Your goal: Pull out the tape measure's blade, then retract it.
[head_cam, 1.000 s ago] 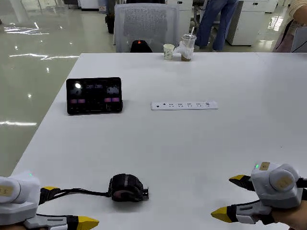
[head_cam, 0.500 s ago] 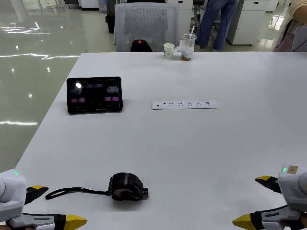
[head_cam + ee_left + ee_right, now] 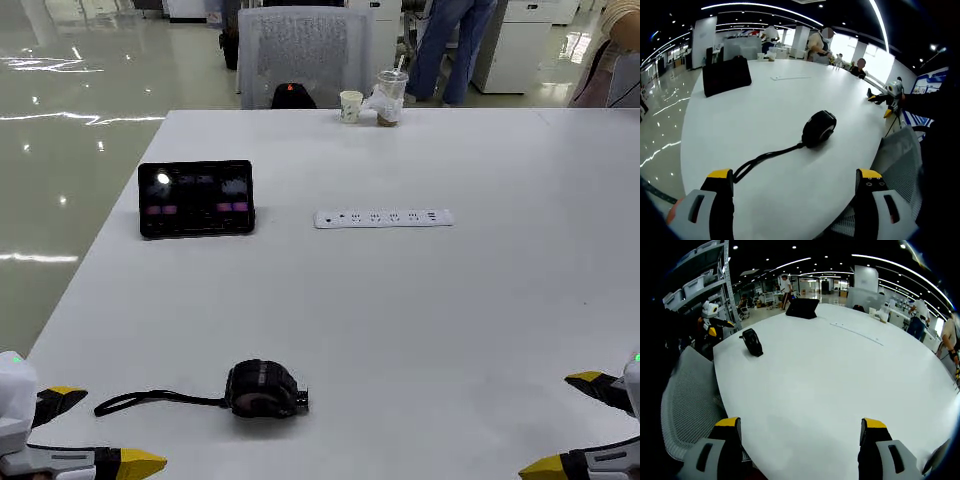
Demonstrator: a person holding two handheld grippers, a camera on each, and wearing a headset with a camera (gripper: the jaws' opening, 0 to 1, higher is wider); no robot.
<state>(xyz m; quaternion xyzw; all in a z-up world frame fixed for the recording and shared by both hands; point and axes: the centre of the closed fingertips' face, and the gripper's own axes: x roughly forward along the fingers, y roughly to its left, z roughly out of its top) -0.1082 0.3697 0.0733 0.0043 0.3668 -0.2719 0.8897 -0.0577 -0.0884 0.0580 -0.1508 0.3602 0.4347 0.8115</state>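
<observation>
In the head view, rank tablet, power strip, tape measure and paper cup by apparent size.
1. tablet
2-3. tape measure and power strip: unranked; the strip is longer, the measure bulkier and nearer.
4. paper cup, farthest away.

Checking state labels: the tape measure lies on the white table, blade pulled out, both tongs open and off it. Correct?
Not quite: the blade is retracted. The head view shows the tape measure with just its strap trailing out. It lies on the white table; left tongs and right tongs are open, off it.

I hold my left tool (image 3: 100, 428) and right tool (image 3: 562, 422) low, well apart, jaws spread wide.
</observation>
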